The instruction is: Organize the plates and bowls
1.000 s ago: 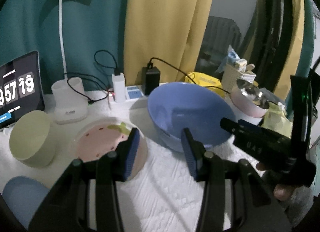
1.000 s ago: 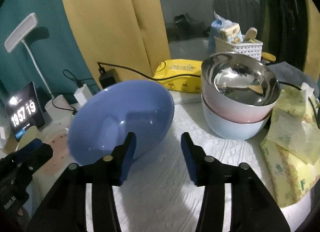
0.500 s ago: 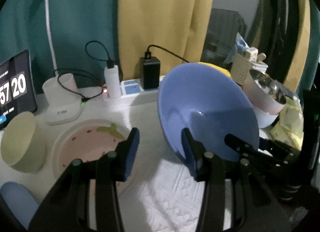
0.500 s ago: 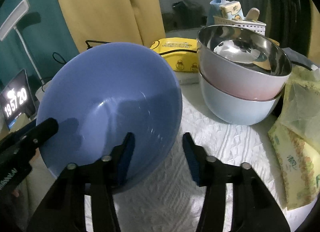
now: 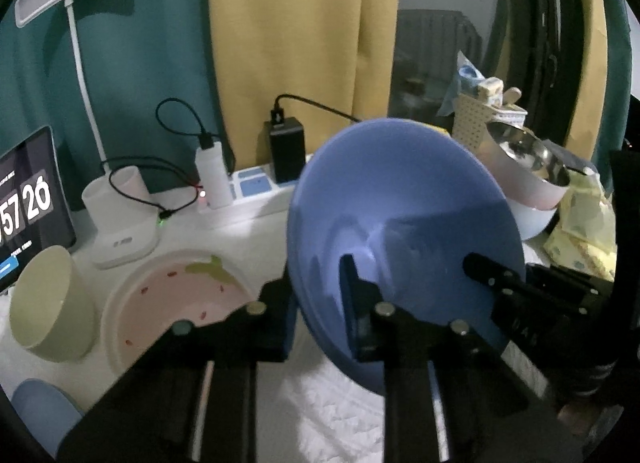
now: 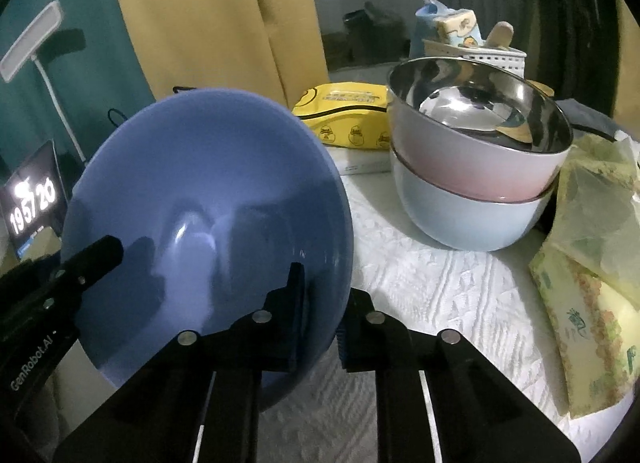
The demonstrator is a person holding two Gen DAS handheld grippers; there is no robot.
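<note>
A white quilted cloth covers the table, and behind it hang teal and yellow curtains.

The blue bowl stands tilted on its edge, held from two sides. The left gripper is closing on the rim: one finger is inside the bowl and the other is outside, so the wall is between the jaws. The right gripper is also closing, with the opposite part of the rim between its narrow jaws. Both grips look to press on the wall already.

To the right of the right jaws stands a stack: a steel bowl in a pink bowl in a pale blue bowl. To the left of the left jaws lie a pink plate and a green cup.

The risk is probably a slip. The bowl is smooth and the pads hold only a thin rim; if one hand pulls differently from the other, the bowl can twist out and fall, or knock the stack when it goes there.

The tablet shows "1957 20". The left gripper's body in the right view reads "GenRobot.AI". The yellow pack has print too small to read.
</note>
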